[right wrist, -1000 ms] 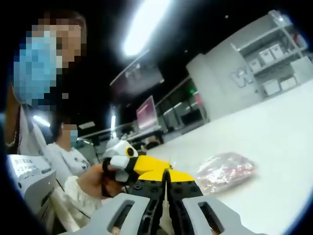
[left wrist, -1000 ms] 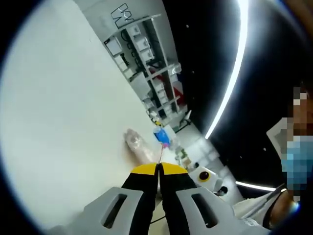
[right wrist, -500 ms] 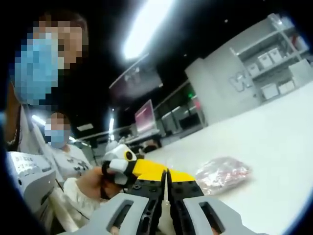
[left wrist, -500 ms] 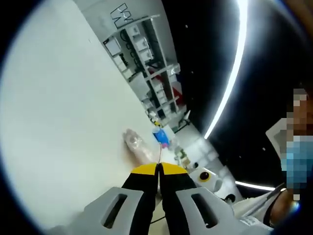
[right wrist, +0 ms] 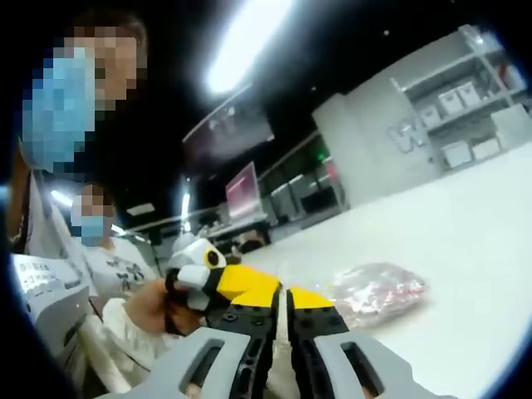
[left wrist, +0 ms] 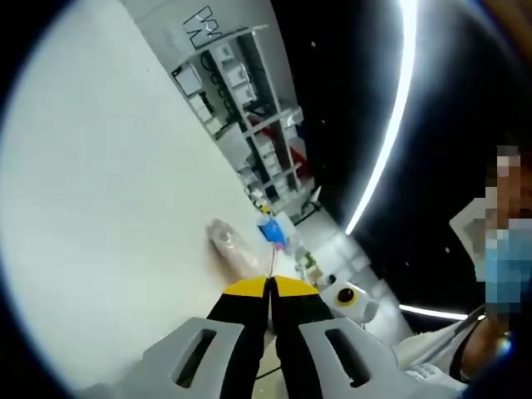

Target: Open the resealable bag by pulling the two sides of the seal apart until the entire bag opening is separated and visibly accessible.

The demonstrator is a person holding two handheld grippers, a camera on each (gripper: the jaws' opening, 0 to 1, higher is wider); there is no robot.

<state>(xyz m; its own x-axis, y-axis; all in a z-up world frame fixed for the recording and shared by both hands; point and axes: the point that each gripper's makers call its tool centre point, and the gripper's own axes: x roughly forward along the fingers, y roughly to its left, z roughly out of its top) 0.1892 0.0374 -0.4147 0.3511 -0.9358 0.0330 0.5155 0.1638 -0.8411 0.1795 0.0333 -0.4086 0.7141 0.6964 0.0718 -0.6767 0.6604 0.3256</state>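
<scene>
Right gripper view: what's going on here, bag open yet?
A person holds two hand-held grippers close together above a white table. The right hand-held gripper and left hand-held gripper both have their jaws closed, seemingly pinching something thin. A clear bag lies on the table beyond them; whether it is open is unclear.

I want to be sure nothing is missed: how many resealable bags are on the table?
1: the resealable bag lies on the white table just beyond the right gripper, also seen past the left gripper. More may be hidden.
</scene>
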